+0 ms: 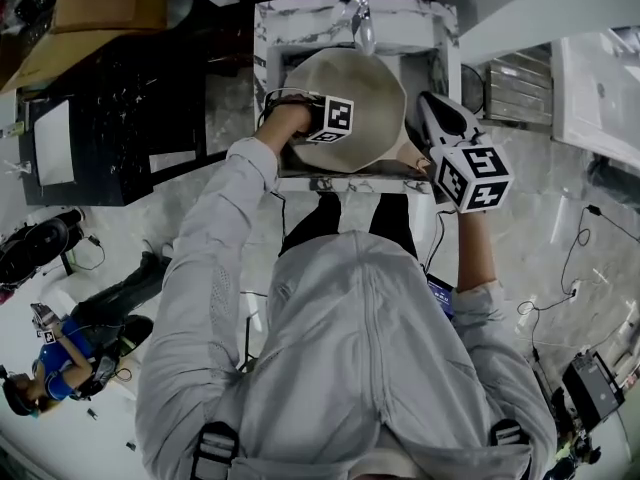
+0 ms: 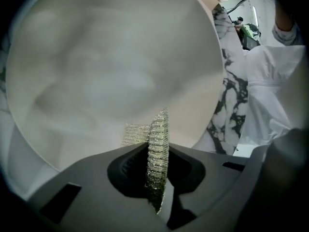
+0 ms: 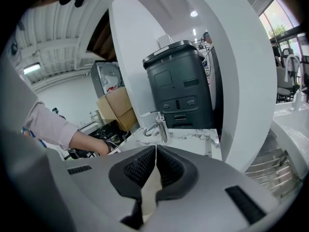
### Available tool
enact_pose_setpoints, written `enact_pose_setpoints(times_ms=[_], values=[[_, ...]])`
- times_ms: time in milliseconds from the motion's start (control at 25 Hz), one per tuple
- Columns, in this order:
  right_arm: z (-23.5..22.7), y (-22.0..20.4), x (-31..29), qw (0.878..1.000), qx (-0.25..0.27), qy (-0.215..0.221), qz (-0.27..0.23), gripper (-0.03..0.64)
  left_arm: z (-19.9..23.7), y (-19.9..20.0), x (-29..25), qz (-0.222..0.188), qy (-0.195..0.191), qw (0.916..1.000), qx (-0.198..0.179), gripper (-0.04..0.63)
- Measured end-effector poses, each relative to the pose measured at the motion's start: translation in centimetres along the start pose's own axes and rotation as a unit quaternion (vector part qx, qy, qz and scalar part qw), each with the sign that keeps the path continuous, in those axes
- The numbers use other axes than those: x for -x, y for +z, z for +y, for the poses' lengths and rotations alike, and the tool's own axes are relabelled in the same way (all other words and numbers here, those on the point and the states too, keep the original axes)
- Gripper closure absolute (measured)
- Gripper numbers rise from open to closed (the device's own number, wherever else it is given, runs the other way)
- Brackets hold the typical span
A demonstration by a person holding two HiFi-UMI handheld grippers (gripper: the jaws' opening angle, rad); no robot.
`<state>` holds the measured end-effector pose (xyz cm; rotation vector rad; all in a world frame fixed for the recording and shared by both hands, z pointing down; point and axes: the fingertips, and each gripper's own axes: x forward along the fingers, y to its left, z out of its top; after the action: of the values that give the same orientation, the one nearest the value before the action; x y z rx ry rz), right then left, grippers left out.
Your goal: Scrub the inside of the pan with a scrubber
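A round pan (image 1: pixel 360 93) with a pale cream inside stands tilted in the sink. Its inside (image 2: pixel 111 66) fills the left gripper view. My left gripper (image 1: pixel 325 128) is over the pan's near left part, shut on a silvery mesh scrubber (image 2: pixel 157 149) whose edge sticks out toward the pan's surface. At the pan's right side, my right gripper (image 1: pixel 428 106) is shut on a thin cream part of the pan (image 3: pixel 150 187). Whether that part is the rim or the handle is hidden.
A marble sink rim (image 1: pixel 300 181) surrounds the pan, with a chrome faucet (image 1: pixel 360 18) at the back, also the faucet (image 3: pixel 159 124) ahead of the right gripper. A dark cabinet (image 1: pixel 110 118) stands left, a metal rack (image 1: pixel 520 88) right. A dark grey machine (image 3: pixel 181 81) stands behind the counter.
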<state>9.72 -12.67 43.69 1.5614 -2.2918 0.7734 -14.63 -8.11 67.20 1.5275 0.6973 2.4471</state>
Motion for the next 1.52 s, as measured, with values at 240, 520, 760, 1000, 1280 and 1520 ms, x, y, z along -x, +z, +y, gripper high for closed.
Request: enact_pose_setpoints(times_ms=[240, 520, 760, 1000, 1280, 1520], values=[[-1.4, 0.5, -0.9, 1.0, -0.002, 0.005, 0.009, 0.581, 5.0, 0.3, 0.0, -0.009, 0.073, 0.996, 0.051, 0.525], [-2.6, 0.7, -1.8, 1.0, -0.002, 0.012, 0.021, 0.581, 11.0, 1.2, 2.9, -0.084, 0.188, 0.9718, 0.114, 0.525], [-3.2, 0.2, -2.0, 0.999, -0.001, 0.022, 0.036, 0.581, 13.3, 2.7, 3.5, -0.121, 0.233, 0.9558, 0.133, 0.525], [-3.6, -0.3, -2.6, 0.998, 0.011, 0.03, 0.048, 0.581, 14.8, 4.5, 5.1, -0.154, 0.281, 0.9412, 0.106, 0.525], [-3.3, -0.9, -3.4, 0.998, 0.017, 0.03, 0.058, 0.581, 15.6, 8.3, 5.7, -0.203, 0.267, 0.9357, 0.109, 0.525], [-2.9, -1.7, -3.7, 0.998, 0.008, 0.031, 0.059, 0.581, 15.6, 9.8, 6.0, -0.274, 0.255, 0.918, 0.131, 0.525]])
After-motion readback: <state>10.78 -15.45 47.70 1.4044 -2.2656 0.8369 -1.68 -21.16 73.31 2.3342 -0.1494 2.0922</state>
